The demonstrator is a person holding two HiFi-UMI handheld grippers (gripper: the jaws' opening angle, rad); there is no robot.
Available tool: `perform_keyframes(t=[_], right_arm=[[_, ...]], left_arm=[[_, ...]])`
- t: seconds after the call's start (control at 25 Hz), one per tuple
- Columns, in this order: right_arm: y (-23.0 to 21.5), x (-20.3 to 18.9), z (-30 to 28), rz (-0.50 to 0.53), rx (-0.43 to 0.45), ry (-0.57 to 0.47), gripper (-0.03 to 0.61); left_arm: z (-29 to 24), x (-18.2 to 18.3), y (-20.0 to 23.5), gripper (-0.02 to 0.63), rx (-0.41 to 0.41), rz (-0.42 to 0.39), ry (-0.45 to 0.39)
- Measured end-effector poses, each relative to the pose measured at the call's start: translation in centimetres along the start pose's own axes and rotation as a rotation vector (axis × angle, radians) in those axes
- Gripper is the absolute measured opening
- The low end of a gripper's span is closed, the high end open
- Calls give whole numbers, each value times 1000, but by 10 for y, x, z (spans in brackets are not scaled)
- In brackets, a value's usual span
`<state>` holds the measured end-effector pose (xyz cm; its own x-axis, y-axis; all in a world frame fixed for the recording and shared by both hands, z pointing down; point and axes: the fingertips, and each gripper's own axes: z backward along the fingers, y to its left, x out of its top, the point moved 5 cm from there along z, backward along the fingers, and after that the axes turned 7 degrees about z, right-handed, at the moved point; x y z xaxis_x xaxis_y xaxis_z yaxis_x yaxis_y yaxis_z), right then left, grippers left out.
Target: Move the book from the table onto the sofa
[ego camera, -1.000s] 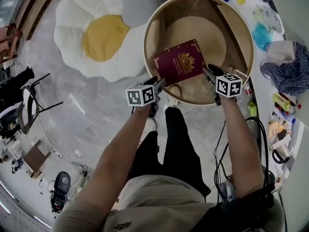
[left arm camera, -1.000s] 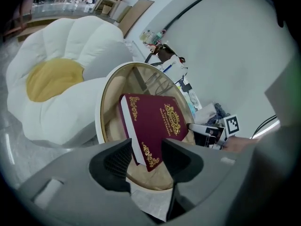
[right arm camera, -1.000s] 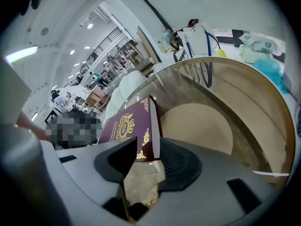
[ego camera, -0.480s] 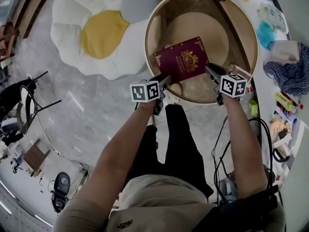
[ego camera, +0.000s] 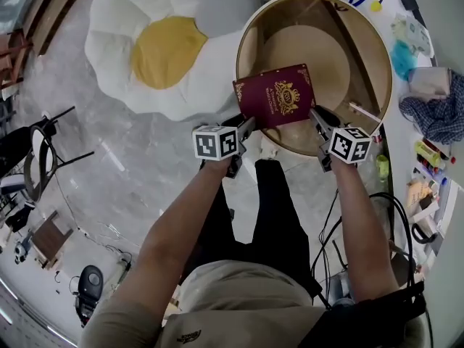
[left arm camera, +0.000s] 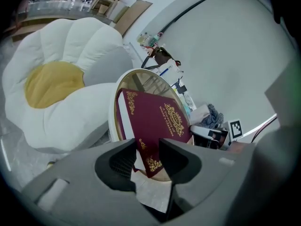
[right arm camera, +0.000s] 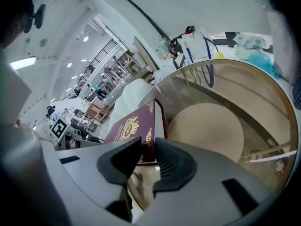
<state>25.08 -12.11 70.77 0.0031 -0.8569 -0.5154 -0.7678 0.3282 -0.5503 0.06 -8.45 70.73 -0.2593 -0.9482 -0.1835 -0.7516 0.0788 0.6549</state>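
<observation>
A maroon book [ego camera: 278, 96] with gold print hangs tilted over the near left rim of the round glass-topped table [ego camera: 386, 85]. My left gripper [ego camera: 246, 125] is shut on its near left corner and my right gripper [ego camera: 317, 114] on its near right corner. Both pairs of jaws have just been closing with the book between them. In the left gripper view the book [left arm camera: 155, 121] runs down into my left gripper [left arm camera: 147, 154]. In the right gripper view its edge [right arm camera: 141, 131] sits in my right gripper [right arm camera: 148, 154]. The white flower-shaped sofa [ego camera: 167, 49] with a yellow centre lies left of the table.
A white desk [ego camera: 428, 20] at the right carries a checked cloth [ego camera: 438, 114], bottles and cables. A black chair [ego camera: 43, 151] stands at the far left on the grey floor. The person's legs [ego camera: 268, 216] are below the table's near edge, with cables [ego camera: 330, 230] beside them.
The book has come up off the table top and shifted left, now overlapping the rim on the sofa side. Both grippers moved with it, and their jaws closed on its near corners.
</observation>
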Motion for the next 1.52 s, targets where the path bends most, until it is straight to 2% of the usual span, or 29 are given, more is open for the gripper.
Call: perform_keyframes(t=[0.24,0.48,0.8,1.12,1.36,1.52], right_arm=[[58,2,-14,-28,-31,-65,97],[120,9,-51,-45,-34,-99,97],[190,22,-116,-19,-19,-83,95],[218,30,-188,19,-19,-44,94],[216,16,-229,30,-65,-15,94],[208,4,-253,2,-99,-18,92]], left_arm=[[50,19,29,152,-32,-29,-5],[101,51,73,152,-35,-69,-9],[150,92,146,152,-38,-41,-57],[153,123,218,152,-33,4,-90],[130,129,264,152,-48,37,-92],[104,131,295,152,-59,59,-92]])
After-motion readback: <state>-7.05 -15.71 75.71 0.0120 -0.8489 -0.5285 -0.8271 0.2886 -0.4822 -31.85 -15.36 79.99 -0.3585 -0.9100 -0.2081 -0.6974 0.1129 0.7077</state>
